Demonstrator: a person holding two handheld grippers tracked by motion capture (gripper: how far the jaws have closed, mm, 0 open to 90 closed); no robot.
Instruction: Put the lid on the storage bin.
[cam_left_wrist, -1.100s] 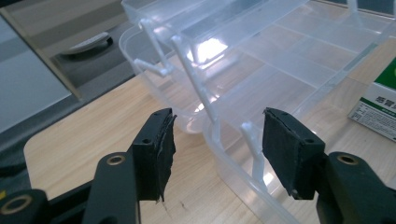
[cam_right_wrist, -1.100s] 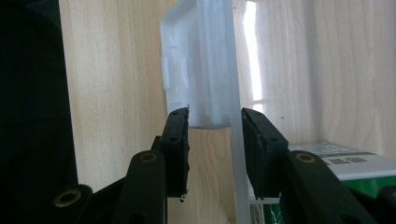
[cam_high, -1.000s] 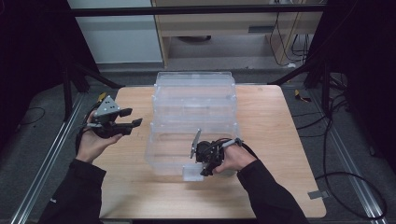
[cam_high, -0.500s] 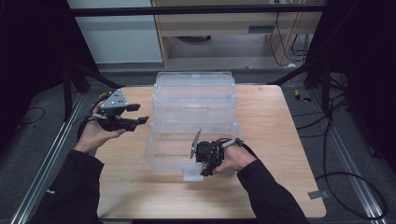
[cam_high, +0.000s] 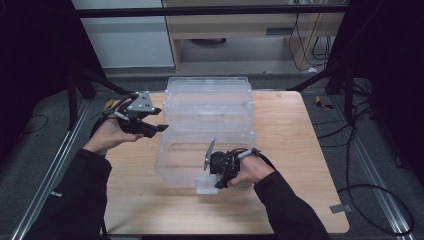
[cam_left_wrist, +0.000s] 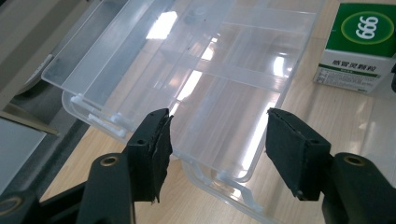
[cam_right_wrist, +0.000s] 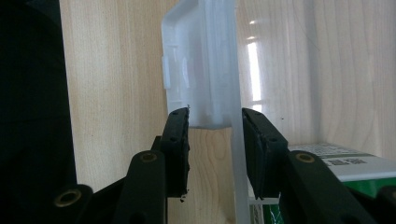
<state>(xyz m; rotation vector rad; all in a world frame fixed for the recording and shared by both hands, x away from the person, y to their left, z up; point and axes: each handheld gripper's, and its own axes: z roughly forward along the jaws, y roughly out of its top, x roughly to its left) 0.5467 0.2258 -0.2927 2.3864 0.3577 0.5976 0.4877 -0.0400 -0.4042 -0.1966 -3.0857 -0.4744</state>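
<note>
At the near edge of the wooden surface (cam_high: 300, 150), the right tool (cam_high: 218, 172) pinches the white front latch (cam_high: 206, 185) of the clear plastic box (cam_high: 210, 135). The right gripper view shows what the high view cannot: the latch (cam_right_wrist: 203, 70) and the box's front wall sit between the two black pads, which press on them from either side. Farther back on the left, the left tool (cam_high: 155, 129) is held just beside the box's left side, apart from it. Its jaws have just been opening, and they stand spread with nothing between them. The left gripper view looks across the raised clear lid (cam_left_wrist: 187, 60) and reveals a green-and-white carton (cam_left_wrist: 357, 44) inside the box.
</note>
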